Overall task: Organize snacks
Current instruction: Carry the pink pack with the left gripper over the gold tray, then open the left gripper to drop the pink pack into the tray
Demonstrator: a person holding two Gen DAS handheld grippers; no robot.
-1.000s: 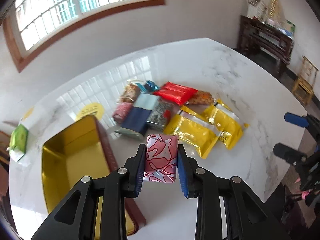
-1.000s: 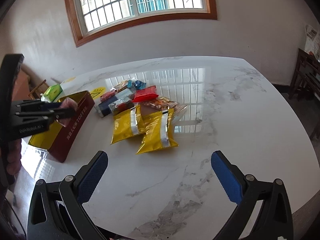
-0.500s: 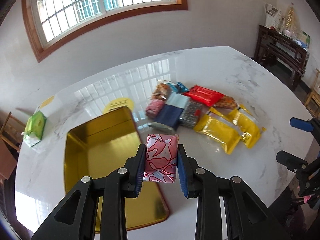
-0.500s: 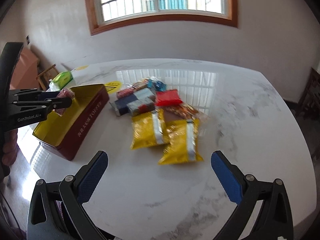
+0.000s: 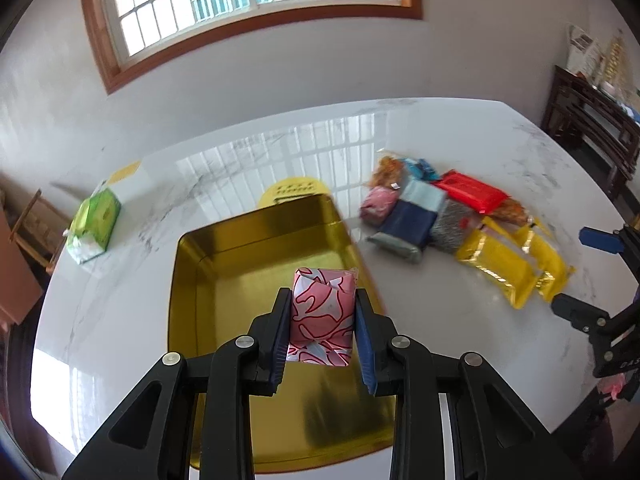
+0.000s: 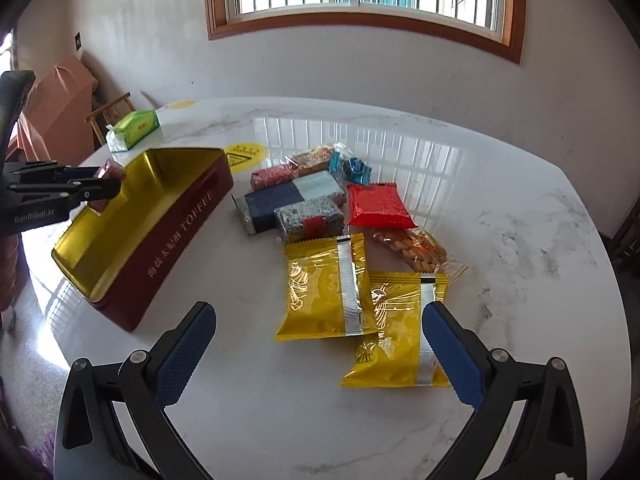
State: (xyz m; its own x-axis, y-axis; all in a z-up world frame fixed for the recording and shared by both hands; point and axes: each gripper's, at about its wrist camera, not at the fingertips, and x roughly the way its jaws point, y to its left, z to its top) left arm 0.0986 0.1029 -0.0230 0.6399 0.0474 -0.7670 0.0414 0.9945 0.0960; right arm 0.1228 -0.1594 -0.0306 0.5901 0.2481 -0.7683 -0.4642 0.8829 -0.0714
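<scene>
My left gripper [image 5: 323,312] is shut on a pink patterned snack packet [image 5: 323,322] and holds it above the open red tin with a gold inside [image 5: 240,264]. In the right wrist view the left gripper [image 6: 106,184] hangs over the tin's [image 6: 168,220] left part. My right gripper [image 6: 318,328] is open and empty above two yellow packets [image 6: 324,284]. Behind them lie a red packet [image 6: 376,206], a navy packet [image 6: 276,202], a grey patterned packet [image 6: 310,216], a peanut bag [image 6: 410,250] and small candies.
A green tissue pack [image 6: 134,128] lies at the table's far left, also in the left wrist view [image 5: 94,220]. A yellow sticker [image 6: 244,152] sits behind the tin. A dark wooden sideboard [image 5: 592,124] stands at the right wall. The marble table's edge [image 6: 624,320] curves right.
My left gripper has carried the pink packet leftward from beside the snack pile to over the tin. My right gripper has moved closer to the yellow packets and stayed open.
</scene>
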